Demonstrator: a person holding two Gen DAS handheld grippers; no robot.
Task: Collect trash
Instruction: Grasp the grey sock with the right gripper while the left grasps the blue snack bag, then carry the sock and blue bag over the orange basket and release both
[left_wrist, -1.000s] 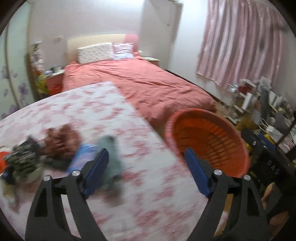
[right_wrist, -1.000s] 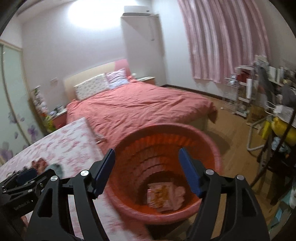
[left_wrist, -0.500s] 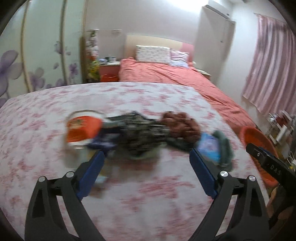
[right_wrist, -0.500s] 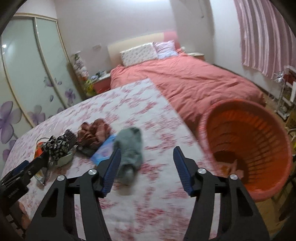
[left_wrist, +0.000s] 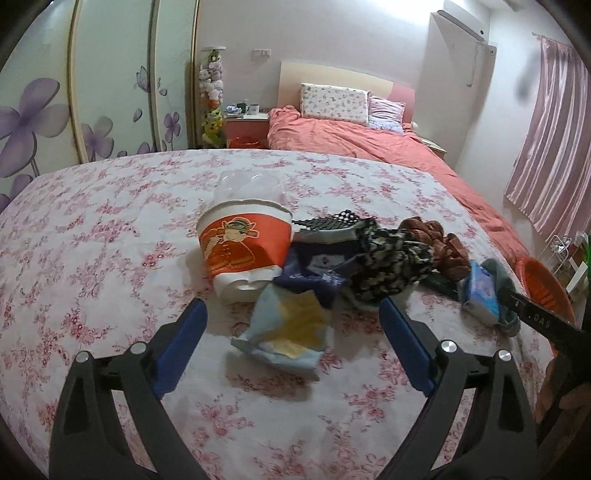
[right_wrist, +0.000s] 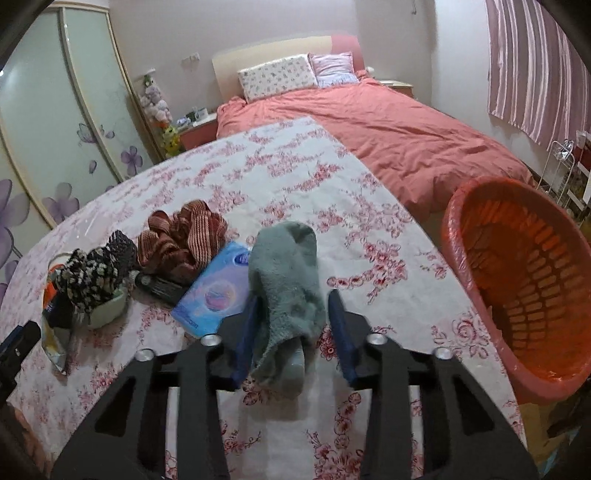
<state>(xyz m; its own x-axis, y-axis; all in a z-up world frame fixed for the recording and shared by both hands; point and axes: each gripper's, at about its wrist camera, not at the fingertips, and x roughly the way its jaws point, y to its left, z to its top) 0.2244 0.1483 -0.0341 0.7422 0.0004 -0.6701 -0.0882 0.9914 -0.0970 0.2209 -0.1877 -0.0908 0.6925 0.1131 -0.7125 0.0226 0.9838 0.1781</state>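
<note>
My left gripper (left_wrist: 291, 309) hangs open over the floral table, a crumpled pale blue and yellow wrapper (left_wrist: 288, 328) lying between its fingers, untouched. Behind the wrapper an orange paper cup (left_wrist: 243, 247) lies on its side beside a dark blue packet (left_wrist: 314, 269). My right gripper (right_wrist: 291, 326) is closing round a grey-green sock (right_wrist: 284, 273). The left pad touches the sock and the right pad stands a sliver off it. The orange basket (right_wrist: 461, 236) stands off the table's right edge.
A black-and-white cloth (right_wrist: 92, 273) in a pale bowl, a brown striped cloth (right_wrist: 181, 236), a blue tissue pack (right_wrist: 218, 288) and a black object lie left of the sock. A clear plastic lid (left_wrist: 247, 184) sits farther back. A red bed (right_wrist: 388, 122) lies beyond the table.
Both views have swung left, away from the basket and onto the pile on the table. The right jaws have narrowed round the sock. The left gripper now straddles the wrapper.
</note>
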